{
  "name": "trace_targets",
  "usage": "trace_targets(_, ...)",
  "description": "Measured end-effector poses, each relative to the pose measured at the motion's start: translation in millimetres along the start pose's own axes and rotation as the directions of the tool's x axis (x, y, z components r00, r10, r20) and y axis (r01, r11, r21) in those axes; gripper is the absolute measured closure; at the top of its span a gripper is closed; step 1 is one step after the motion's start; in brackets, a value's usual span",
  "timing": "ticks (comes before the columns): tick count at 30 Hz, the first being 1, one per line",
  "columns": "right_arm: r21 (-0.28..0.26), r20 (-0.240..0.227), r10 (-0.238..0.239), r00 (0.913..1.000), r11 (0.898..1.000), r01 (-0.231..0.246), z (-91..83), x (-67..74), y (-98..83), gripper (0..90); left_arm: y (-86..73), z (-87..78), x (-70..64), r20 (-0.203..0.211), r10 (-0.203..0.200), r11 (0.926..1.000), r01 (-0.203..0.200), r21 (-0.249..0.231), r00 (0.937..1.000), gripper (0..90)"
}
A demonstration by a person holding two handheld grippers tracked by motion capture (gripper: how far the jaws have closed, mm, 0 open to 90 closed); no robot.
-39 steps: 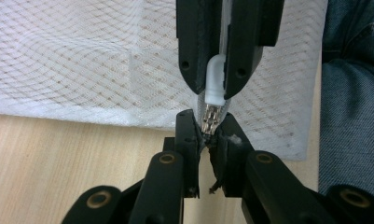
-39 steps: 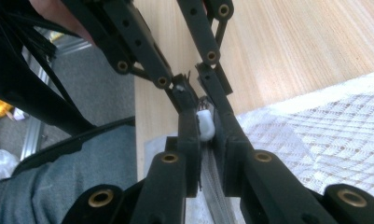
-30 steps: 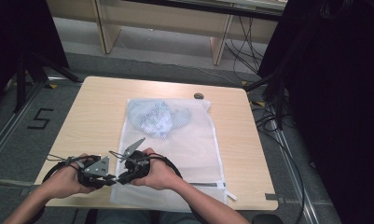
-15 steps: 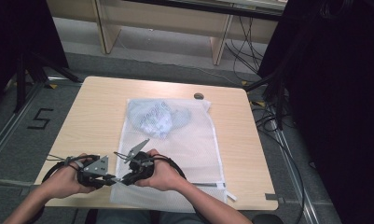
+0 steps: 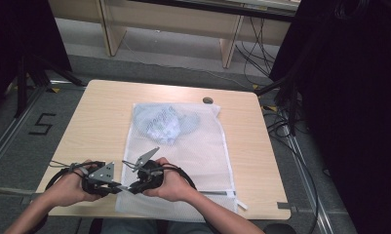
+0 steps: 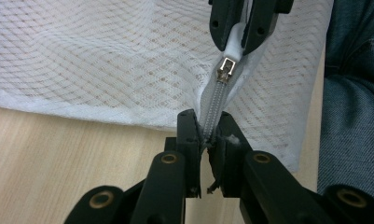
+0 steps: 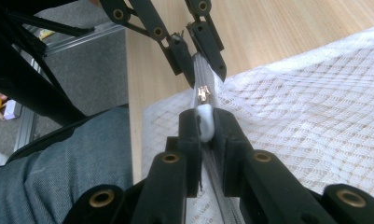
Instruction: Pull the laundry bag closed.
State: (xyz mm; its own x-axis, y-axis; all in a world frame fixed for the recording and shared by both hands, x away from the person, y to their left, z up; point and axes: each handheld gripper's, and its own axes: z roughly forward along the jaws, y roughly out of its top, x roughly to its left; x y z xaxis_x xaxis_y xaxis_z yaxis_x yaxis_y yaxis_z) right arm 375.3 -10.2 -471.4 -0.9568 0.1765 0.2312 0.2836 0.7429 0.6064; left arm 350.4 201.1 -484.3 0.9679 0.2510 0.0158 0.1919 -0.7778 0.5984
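Note:
A white mesh laundry bag (image 5: 203, 146) lies flat on the wooden table (image 5: 100, 117), with a pale blue garment (image 5: 166, 122) inside at its far end. At the bag's near left corner both grippers meet on its zipper (image 6: 216, 100). My left gripper (image 6: 208, 136) is shut on the zipper's end, just below the metal slider (image 6: 225, 70). My right gripper (image 7: 204, 123) is shut on the white pull tab (image 7: 204, 120) of that slider. In the high view the left gripper (image 5: 119, 187) and right gripper (image 5: 133, 185) almost touch tip to tip.
A small dark round object (image 5: 207, 100) lies near the table's far edge. The person's denim-clad leg (image 6: 357, 116) is just past the near table edge, close beside the bag's corner. Cables loop from both grippers around the hands.
The right hand has edged slightly to the right along the bag's near edge. The left hand has hardly moved. Both grippers stay shut.

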Motion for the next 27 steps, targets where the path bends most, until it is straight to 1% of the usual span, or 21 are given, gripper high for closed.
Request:
trace_targets(1,0.0,0.0,0.0,1.0,1.0,0.0,0.0,0.0,0.0,83.1,0.3,0.3,-0.4,-0.008,0.0,1.0,0.0,0.0,1.0,82.0)
trace_targets(2,-0.006,0.002,0.002,1.0,1.0,-0.002,-0.7,-0.1,-1.1,83.1,1.1,0.0,-0.2,-0.026,-0.001,0.9999,0.002,0.01,0.9997,82.0)
trace_targets(3,-0.01,0.002,-0.001,1.0,1.0,0.001,-0.7,-0.5,-1.5,83.1,1.9,0.0,-0.7,-0.024,-0.025,0.9996,0.025,0.011,0.9994,82.0)
trace_targets(4,-0.012,0.0,-0.002,1.0,1.0,0.002,-0.9,-0.9,-1.8,83.1,1.9,0.0,-0.7,-0.024,-0.025,0.9996,0.025,0.011,0.9994,82.0)
trace_targets(5,-0.017,0.003,-0.011,0.9999,1.0,0.011,-0.7,-1.1,-1.9,83.1,2.9,-0.7,-0.6,-0.022,-0.026,0.9994,0.026,0.024,0.9994,82.0)
trace_targets(7,-0.019,0.008,-0.006,0.9999,1.0,0.006,-1.4,-0.4,-2.2,83.1,2.7,-0.1,-0.9,-0.023,-0.031,0.9994,0.031,0.017,0.9993,82.0)
trace_targets(8,-0.023,0.01,-0.012,0.9999,1.0,0.012,-2.0,-0.2,-2.1,83.1,2.5,0.1,-1.1,-0.022,-0.034,0.9993,0.034,0.017,0.9992,82.0)
trace_targets(9,-0.031,0.007,-0.033,0.9994,0.999,0.034,-1.2,-0.1,-2.3,83.1,2.4,0.7,-1.4,-0.019,-0.036,0.9992,0.036,0.015,0.9992,82.0)
trace_targets(11,-0.031,0.006,-0.035,0.9994,0.999,0.035,-1.3,-0.1,-2.4,83.1,2.3,0.4,-1.6,-0.019,-0.034,0.9993,0.035,0.016,0.9992,82.0)
trace_targets(12,-0.03,0.006,-0.038,0.9992,0.999,0.038,-1.3,-0.1,-2.3,83.1,2.3,0.1,-0.7,-0.021,-0.026,0.9995,0.027,0.015,0.9994,82.1)
trace_targets(13,-0.03,0.01,-0.038,0.9992,0.999,0.038,-1.7,0.0,-2.2,83.1,1.8,0.6,-1.0,-0.017,-0.033,0.9995,0.033,0.0,0.9993,82.1)
trace_targets(14,-0.031,0.009,-0.042,0.9991,0.999,0.042,-2.2,0.0,-2.4,83.1,1.5,0.2,-2.5,-0.022,-0.046,0.9989,0.046,-0.003,0.9987,82.1)
trace_targets(15,-0.029,0.015,-0.055,0.9984,0.998,0.055,-2.8,-0.8,-2.9,83.1,1.9,-0.1,-1.8,-0.031,-0.03,0.9995,0.03,-0.001,0.999,82.0)
trace_targets(16,-0.033,0.012,-0.047,0.9988,0.998,0.047,-2.6,-0.1,-3.2,83.1,2.1,0.5,-1.6,-0.016,-0.027,0.9996,0.027,0.002,0.9995,82.1)
trace_targets(18,-0.032,0.013,-0.047,0.9988,0.998,0.047,-2.5,0.0,-3.5,83.1,2.3,1.4,-1.2,-0.004,-0.025,0.9997,0.025,0.001,0.9997,82.1)
trace_targets(21,-0.023,0.012,-0.055,0.9984,0.998,0.055,-3.3,-0.5,-5.9,83.3,3.0,1.1,-1.0,-0.01,-0.012,0.9999,0.012,0.012,0.9999,82.1)
trace_targets(23,-0.025,0.019,-0.047,0.9987,0.999,0.048,-3.7,-0.5,-6.6,83.2,2.7,1.1,-1.2,-0.011,-0.018,0.9998,0.018,0.01,0.9998,82.1)
trace_targets(24,-0.024,0.013,-0.048,0.9988,0.999,0.048,-4.2,-1.0,-7.5,83.3,2.9,1.0,-1.1,-0.012,-0.018,0.9998,0.018,0.011,0.9998,82.1)
trace_targets(26,-0.023,0.017,-0.048,0.9987,0.999,0.048,-4.7,-1.0,-8.3,83.3,4.0,0.6,-0.7,-0.013,-0.014,0.9997,0.014,0.021,0.9998,82.1)
trace_targets(27,-0.021,0.018,-0.049,0.9986,0.999,0.05,-4.8,-0.7,-8.3,83.5,4.1,0.7,-0.8,-0.021,-0.014,0.9998,0.015,0.016,0.9997,82.1)
